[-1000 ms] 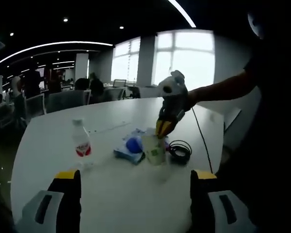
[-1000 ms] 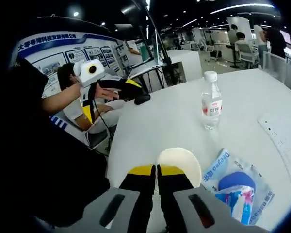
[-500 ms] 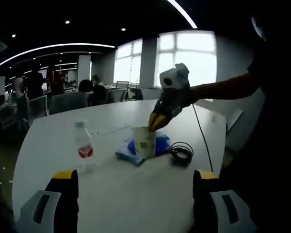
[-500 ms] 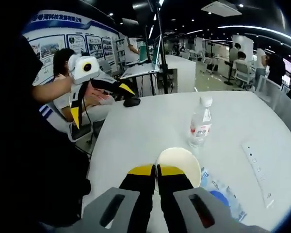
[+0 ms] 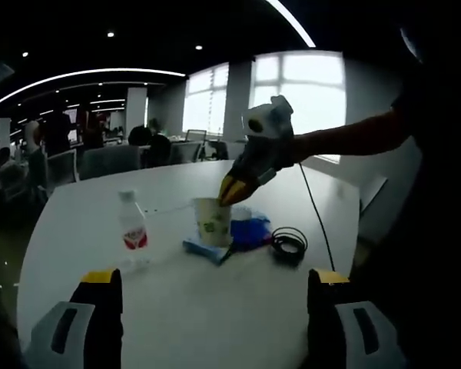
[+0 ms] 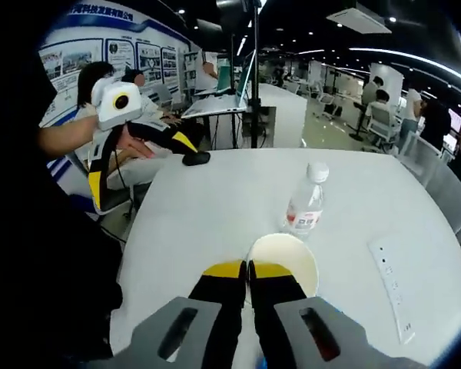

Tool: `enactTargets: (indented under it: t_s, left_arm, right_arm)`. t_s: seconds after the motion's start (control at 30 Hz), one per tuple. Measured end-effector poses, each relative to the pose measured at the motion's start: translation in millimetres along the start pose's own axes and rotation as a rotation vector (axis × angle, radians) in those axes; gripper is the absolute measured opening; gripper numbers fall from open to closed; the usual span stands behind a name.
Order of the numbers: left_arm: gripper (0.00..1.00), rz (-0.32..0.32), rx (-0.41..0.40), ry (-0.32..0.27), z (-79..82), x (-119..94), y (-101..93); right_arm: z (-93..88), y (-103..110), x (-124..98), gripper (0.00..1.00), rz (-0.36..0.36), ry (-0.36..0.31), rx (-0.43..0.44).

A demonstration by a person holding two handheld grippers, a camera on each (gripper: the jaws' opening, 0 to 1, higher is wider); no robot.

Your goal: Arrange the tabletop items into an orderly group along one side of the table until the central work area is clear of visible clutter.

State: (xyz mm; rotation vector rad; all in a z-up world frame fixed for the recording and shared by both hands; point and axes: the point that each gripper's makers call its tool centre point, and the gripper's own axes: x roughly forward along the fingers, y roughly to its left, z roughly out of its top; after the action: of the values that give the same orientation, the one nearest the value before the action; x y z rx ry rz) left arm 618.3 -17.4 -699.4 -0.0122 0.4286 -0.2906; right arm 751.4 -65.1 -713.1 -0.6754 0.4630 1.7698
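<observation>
Right gripper [image 6: 248, 269], low centre of right gripper view, jaws pinched on rim of cup [image 6: 286, 261] | cup light, thin-walled, easily crushed: rim grip suits, gently | bottle [image 6: 305, 201] beyond, centre | left gripper [image 5: 215, 286] wide, holding nothing, lower frame of left gripper view | cable [image 5: 287, 245] centre right on table [image 5: 177, 307].
</observation>
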Motion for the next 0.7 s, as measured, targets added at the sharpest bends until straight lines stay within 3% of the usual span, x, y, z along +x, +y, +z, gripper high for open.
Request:
enactTargets:
  t_s: [0.37, 0.7]
  left_arm:
    - [0.98, -0.016, 0.013, 0.033, -5.3, 7, 3.8]
    - [0.98, -0.039, 0.008, 0.024, 0.8, 16, 12.2]
  right_arm:
    - [2.4, -25, 9, 0.0, -0.069, 0.0, -0.003]
    - [0.9, -51, 18, 0.0, -0.144, 0.013, 0.014]
